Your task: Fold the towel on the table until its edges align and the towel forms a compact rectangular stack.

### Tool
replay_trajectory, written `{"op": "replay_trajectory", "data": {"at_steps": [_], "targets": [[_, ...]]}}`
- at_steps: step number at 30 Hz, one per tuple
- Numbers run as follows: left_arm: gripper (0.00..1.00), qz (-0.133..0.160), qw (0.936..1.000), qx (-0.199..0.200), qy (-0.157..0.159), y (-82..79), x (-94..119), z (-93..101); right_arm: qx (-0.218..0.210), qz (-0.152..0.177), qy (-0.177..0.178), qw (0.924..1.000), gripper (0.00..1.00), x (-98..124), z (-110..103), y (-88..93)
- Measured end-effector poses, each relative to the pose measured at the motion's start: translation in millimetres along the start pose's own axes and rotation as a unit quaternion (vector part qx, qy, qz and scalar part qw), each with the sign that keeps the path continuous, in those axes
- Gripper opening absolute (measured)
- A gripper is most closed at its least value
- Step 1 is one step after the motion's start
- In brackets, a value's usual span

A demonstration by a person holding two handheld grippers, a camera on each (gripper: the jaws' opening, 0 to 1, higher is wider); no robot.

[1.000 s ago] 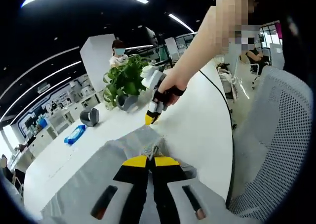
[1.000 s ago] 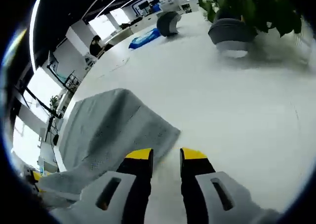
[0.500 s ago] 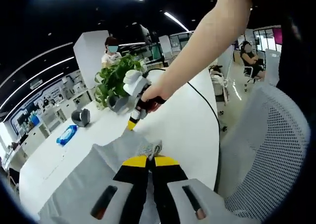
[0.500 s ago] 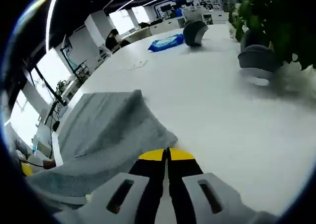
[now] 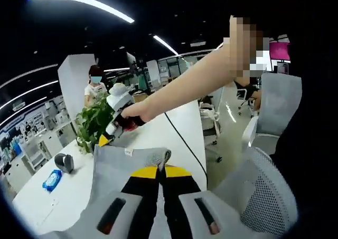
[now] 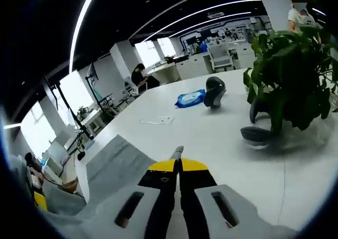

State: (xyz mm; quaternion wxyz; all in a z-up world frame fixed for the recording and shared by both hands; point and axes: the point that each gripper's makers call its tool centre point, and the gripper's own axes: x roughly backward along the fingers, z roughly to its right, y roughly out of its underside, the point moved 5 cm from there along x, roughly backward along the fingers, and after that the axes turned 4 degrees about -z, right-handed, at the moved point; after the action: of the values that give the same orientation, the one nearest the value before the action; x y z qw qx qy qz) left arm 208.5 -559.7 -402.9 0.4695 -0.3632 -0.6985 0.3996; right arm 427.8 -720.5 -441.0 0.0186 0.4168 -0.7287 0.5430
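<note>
We have the grey towel (image 5: 119, 168) lifted off the white bench (image 5: 182, 131), and we take the potted plant (image 6: 288, 91) as our landmark. In the left gripper view our left hand-held gripper (image 5: 160, 171) has its yellow-tipped jaws pressed together on a bunched corner of the towel, which pokes out just past the tips. In the same view the right hand-held gripper (image 5: 104, 140) sits beside the plant, at the towel's other upper corner, with the person's bare arm (image 5: 185, 86) reaching to it. In the right gripper view that gripper (image 6: 178, 166) also has its jaws together, with a small tuft of cloth showing just beyond the tips, so we judge it clamped on the towel too.

We hold the two corners apart and raised so the edge between them is stretched straight; the rest of the cloth hangs down toward the bench on the side away from the plant. That should let us carry this edge over to meet the opposite one squarely. The fold is not yet laid.

Beyond the plant, farther along the bench, lie a dark grey tape roll (image 6: 214, 91) and a blue packet (image 6: 190, 98), well apart from the towel. A mesh chair (image 5: 259, 197) stands off the bench edge, opposite the plant.
</note>
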Motion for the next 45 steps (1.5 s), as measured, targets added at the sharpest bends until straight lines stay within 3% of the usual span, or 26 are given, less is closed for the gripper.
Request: {"op": "replay_trajectory", "data": {"at_steps": [10, 14, 18, 22, 25, 27, 29, 36, 40, 45], "targets": [[0.02, 0.031, 0.9976, -0.051, 0.035, -42.9, -23.9, 22.8, 0.010, 0.017, 0.003, 0.9998, 0.00, 37.5, 0.7, -50.3], [0.02, 0.047, 0.9962, -0.072, 0.017, -61.2, -31.8, 17.2, 0.024, 0.034, 0.008, 0.9991, 0.00, 47.2, -1.1, -74.7], [0.02, 0.069, 0.9960, -0.058, -0.004, -81.5, -37.6, 6.3, 0.040, 0.037, 0.015, 0.9984, 0.00, 49.5, -1.5, -96.0], [0.02, 0.092, 0.9923, -0.077, -0.031, -94.6, -33.1, 0.5, 0.057, 0.043, 0.012, 0.9974, 0.00, 47.6, -14.9, -117.0], [0.02, 0.088, 0.9925, -0.072, -0.045, -85.8, -20.2, -0.4, 0.069, 0.036, -0.001, 0.9969, 0.00, 37.0, -32.5, -121.4], [0.02, 0.080, 0.9947, -0.041, -0.050, -75.4, -8.0, -2.1, 0.090, 0.005, -0.004, 0.9959, 0.00, 26.2, -36.0, -116.9], [0.02, 0.078, 0.9949, -0.034, -0.054, -65.4, 5.9, -3.4, 0.102, -0.018, -0.007, 0.9946, 0.00, 11.6, -42.1, -112.5], [0.01, 0.072, 0.9917, 0.024, -0.105, -40.6, 55.5, -19.4, 0.107, -0.018, -0.047, 0.9930, 0.00, -26.9, -79.8, -121.7], [0.01, 0.050, 0.9878, 0.024, -0.145, -28.8, 81.9, -28.8, 0.116, -0.029, -0.060, 0.9910, 0.00, -47.0, -99.6, -118.1], [0.01, 0.037, 0.9816, 0.066, -0.175, -9.1, 103.6, -40.0, 0.111, -0.039, -0.066, 0.9908, 0.00, -65.4, -104.7, -114.8]]}}
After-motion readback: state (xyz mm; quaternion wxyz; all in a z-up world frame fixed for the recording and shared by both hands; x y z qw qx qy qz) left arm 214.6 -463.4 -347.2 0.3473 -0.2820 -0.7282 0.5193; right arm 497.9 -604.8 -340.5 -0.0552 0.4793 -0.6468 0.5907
